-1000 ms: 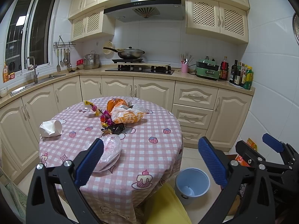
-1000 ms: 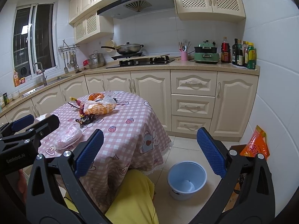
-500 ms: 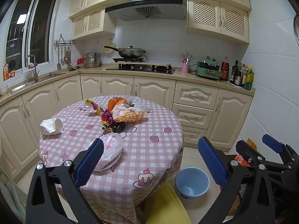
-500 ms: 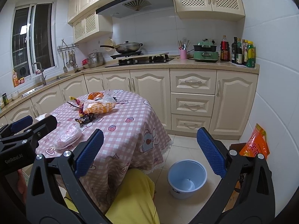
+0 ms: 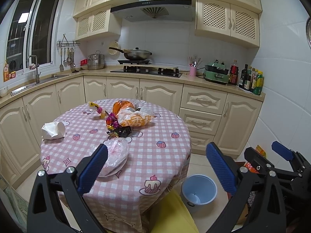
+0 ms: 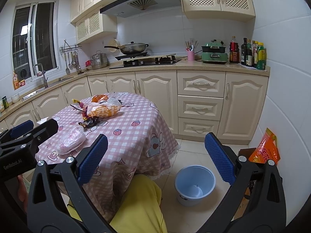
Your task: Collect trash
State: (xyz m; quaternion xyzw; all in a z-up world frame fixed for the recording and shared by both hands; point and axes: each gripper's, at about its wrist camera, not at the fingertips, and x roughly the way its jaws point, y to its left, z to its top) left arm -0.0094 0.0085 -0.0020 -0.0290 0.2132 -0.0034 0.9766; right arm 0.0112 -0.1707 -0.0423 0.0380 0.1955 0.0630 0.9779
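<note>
Trash lies on a round table with a pink checked cloth (image 5: 155, 155): a crumpled clear plastic bag (image 5: 116, 155) near the front, a dark wrapper (image 5: 120, 131), shiny candy wrappers (image 5: 111, 122), an orange and white bag (image 5: 136, 119), and a white paper cup with tissue (image 5: 53, 130) at the left. An empty blue bin (image 5: 199, 191) stands on the floor right of the table; it also shows in the right wrist view (image 6: 194, 184). My left gripper (image 5: 156, 167) is open and empty before the table's front edge. My right gripper (image 6: 155, 157) is open and empty, further right.
Cream kitchen cabinets and a counter (image 5: 204, 81) run behind the table with a stove, pan, bottles and a sink. An orange bag (image 6: 265, 149) sits in a box by the right wall. The person's yellow-clad leg (image 6: 140, 203) is below the grippers.
Both grippers have drifted slightly; the view of the table has shifted a little. Both stay open and empty. Nothing on the table has moved.
</note>
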